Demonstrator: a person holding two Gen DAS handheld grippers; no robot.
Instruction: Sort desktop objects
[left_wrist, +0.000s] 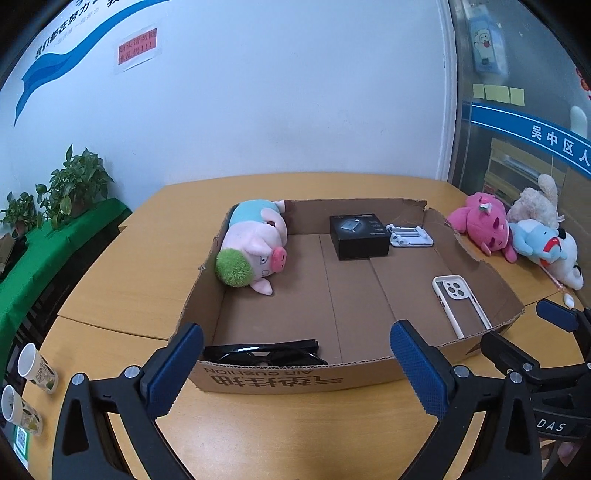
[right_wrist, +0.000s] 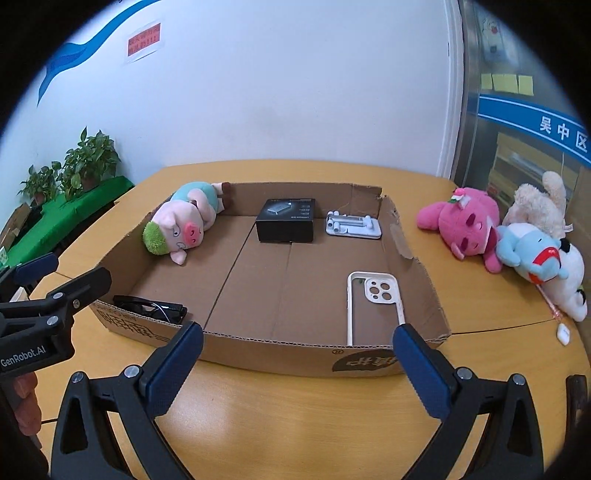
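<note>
Cardboard tray (right_wrist: 410, 266) sits mid-table on the wooden tabletop (right_wrist: 288, 413), and it's loaded: pig plush (right_wrist: 184, 221) lying in the far-left corner, black box (right_wrist: 286, 219) against the back wall, white phone stand (right_wrist: 352, 226) just beside it, white phone case (right_wrist: 373, 299) near the front-right, black sunglasses (right_wrist: 151, 309) tucked into the front-left corner. Outside the tray, off to the right, a pink plush (right_wrist: 461, 221), a blue plush (right_wrist: 528, 251) and a cream plush (right_wrist: 535, 206) huddle together, touching. Left gripper (left_wrist: 295, 363) hangs wide apart, gripping nothing, before the tray's front wall; right gripper (right_wrist: 297, 360) likewise spread wide, nothing between its fingers
</note>
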